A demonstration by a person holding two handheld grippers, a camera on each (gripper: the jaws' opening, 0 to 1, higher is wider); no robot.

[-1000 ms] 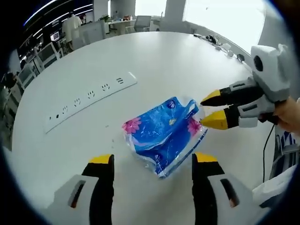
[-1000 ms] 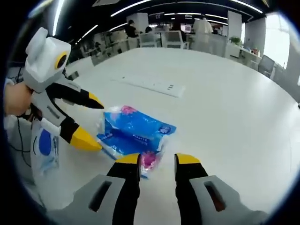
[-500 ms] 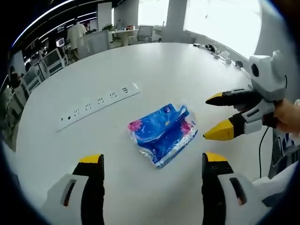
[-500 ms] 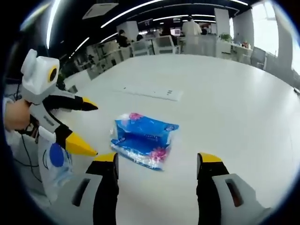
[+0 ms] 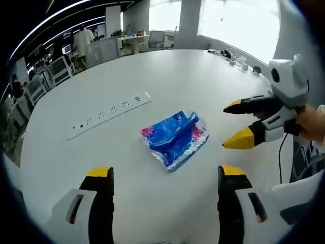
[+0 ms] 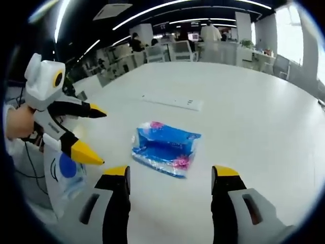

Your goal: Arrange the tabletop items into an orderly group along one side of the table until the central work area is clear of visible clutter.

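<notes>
Blue pack (image 5: 174, 139) lies flat on white table (image 5: 213, 76), ahead of left gripper (image 5: 165, 175) and clear of both its jaws; bare table between pack and jaw tips. In right gripper view, same pack (image 6: 166, 148) sits ahead of right gripper (image 6: 170, 173), slightly toward the left jaw's side, not touching.

Pack is crinkled clear plastic with blue print and pink flowers; contents look like folded tissue, cannot confirm.

White power strip (image 5: 109, 115) lies beyond the pack, well apart from it; in right gripper view the strip (image 6: 172, 102) is likewise past the pack.

Left gripper: jaws wide apart, nothing between them. Right gripper: jaws wide apart, holding nothing. In left gripper view the right gripper (image 5: 232, 124) comes in from the right, yellow tips spread, near the pack's edge but off it, a hand (image 5: 311, 123) on its grip. In right gripper view the left gripper (image 6: 96, 134) enters from the left, tips spread, beside the pack without contact.

A white bag with blue print (image 6: 65, 175) hangs at the table's near edge, below the left gripper.
</notes>
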